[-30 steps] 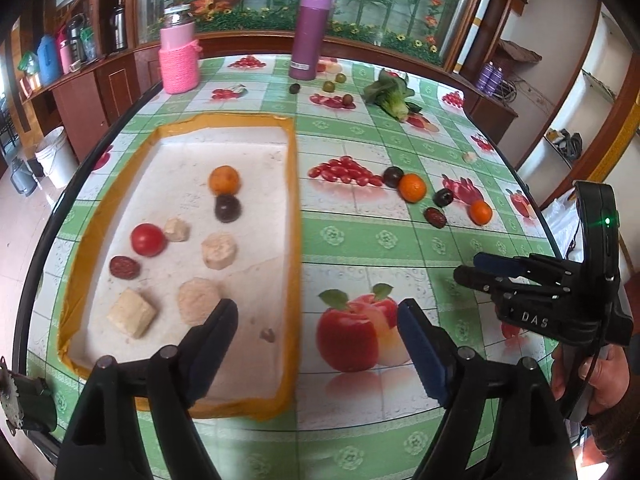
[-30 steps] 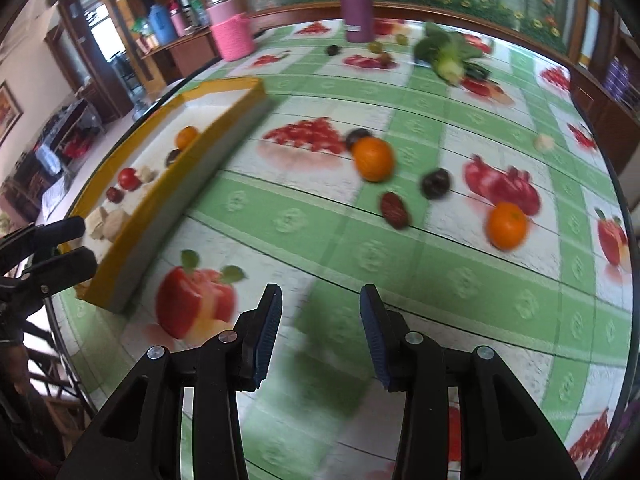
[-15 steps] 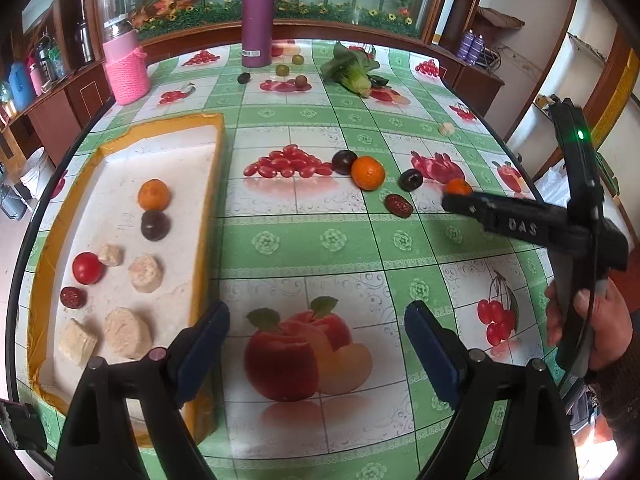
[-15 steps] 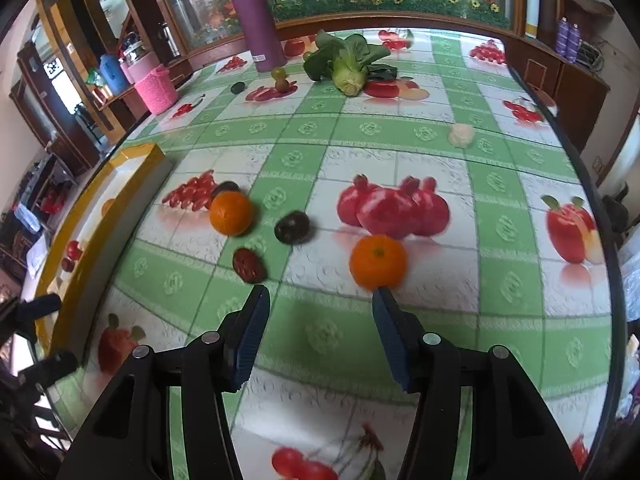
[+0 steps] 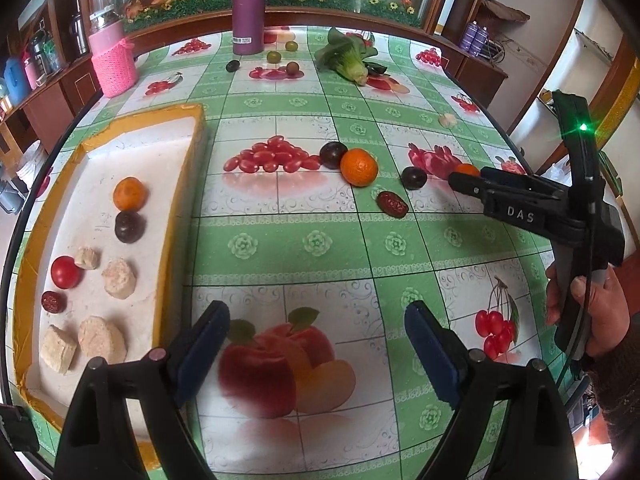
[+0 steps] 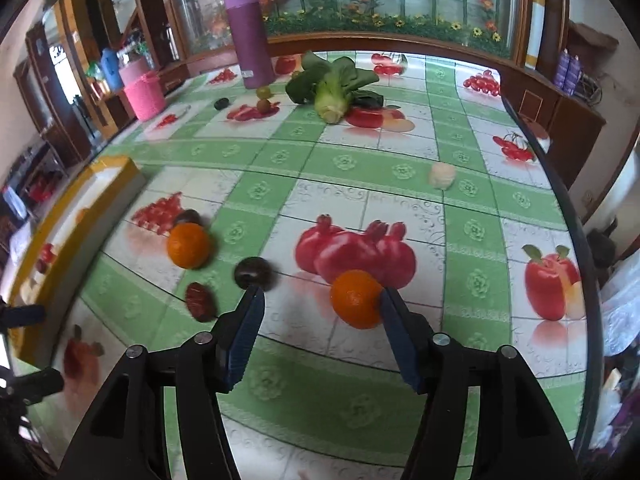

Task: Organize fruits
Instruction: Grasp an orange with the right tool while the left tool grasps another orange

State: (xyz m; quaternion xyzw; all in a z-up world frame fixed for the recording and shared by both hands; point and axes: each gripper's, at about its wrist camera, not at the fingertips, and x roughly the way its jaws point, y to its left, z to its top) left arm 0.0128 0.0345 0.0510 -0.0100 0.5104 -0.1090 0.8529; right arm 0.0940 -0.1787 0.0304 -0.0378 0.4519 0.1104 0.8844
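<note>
Both tongs are ours, one in each hand. Our left gripper (image 5: 316, 344) hangs with its jaws spread wide and empty above the fruit-printed tablecloth (image 5: 316, 244), over a printed apple, just beside the near right corner of the yellow-rimmed tray (image 5: 176, 216). Our right gripper (image 6: 320, 300) has its jaws opening; a small orange (image 6: 356, 298) sits between the fingertips, close against the right one, and we cannot tell whether that pad touches it. It rests on the cloth at the foot of a printed pomegranate.

Just left of that gripper's left fingertip lie a dark plum (image 6: 254, 274) and a wrinkled red date (image 6: 200, 300). A little farther left, a second orange (image 6: 188, 246) touches another dark plum (image 6: 188, 218) behind it.

From the left wrist view, the tray holds a tangerine (image 5: 129, 195), a dark plum (image 5: 129, 227), a red tomato (image 5: 65, 272), a red date (image 5: 53, 302) and several pale chunks (image 5: 118, 279).

Farther back, a pale lump (image 6: 441, 175) lies alone on the cloth. Beyond it a leafy green vegetable (image 6: 332, 88) lies on its side, with a few small green fruits (image 6: 263, 98) and a dark one (image 6: 221, 103) near a tall purple bottle (image 6: 250, 36). A pink knitted container (image 6: 144, 94) stands at the far left edge.
</note>
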